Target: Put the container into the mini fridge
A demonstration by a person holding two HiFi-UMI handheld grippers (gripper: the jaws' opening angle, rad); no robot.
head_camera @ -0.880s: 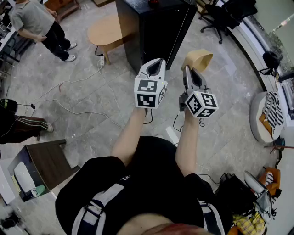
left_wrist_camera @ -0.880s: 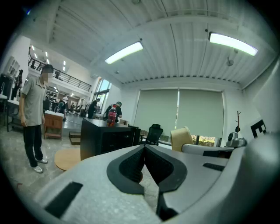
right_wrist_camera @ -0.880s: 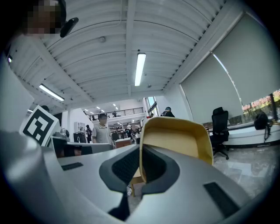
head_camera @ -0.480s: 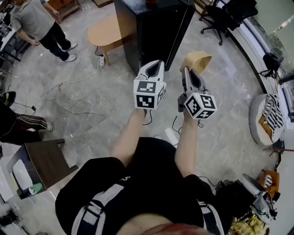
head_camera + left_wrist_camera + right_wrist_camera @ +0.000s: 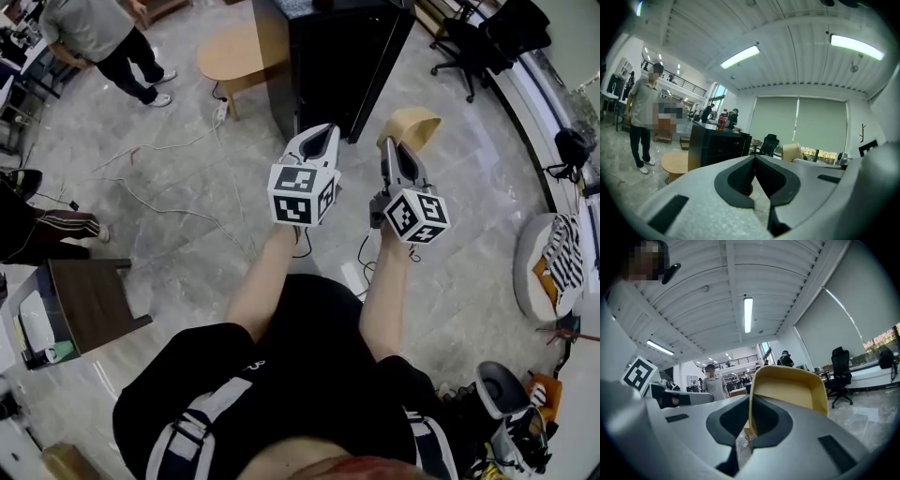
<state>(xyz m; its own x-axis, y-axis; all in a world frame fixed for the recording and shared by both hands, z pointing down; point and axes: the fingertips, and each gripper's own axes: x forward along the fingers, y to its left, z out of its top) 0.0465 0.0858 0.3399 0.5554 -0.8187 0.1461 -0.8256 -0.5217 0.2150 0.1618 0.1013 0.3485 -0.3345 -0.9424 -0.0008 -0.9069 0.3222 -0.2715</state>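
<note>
The right gripper, just right of centre, has its fingers pinched on one thin wall of the tan container, which juts past the tips toward the top of the frame. The left gripper beside it has its fingers pressed together on nothing. The container looks light, thin-walled and a little bendy, so a wall pinch near the rim suits it, though it could crease or swing. The black cabinet at top centre is possibly the mini fridge.

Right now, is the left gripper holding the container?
No, the left gripper is shut on nothing; the tan container is clamped in the right gripper.
</note>
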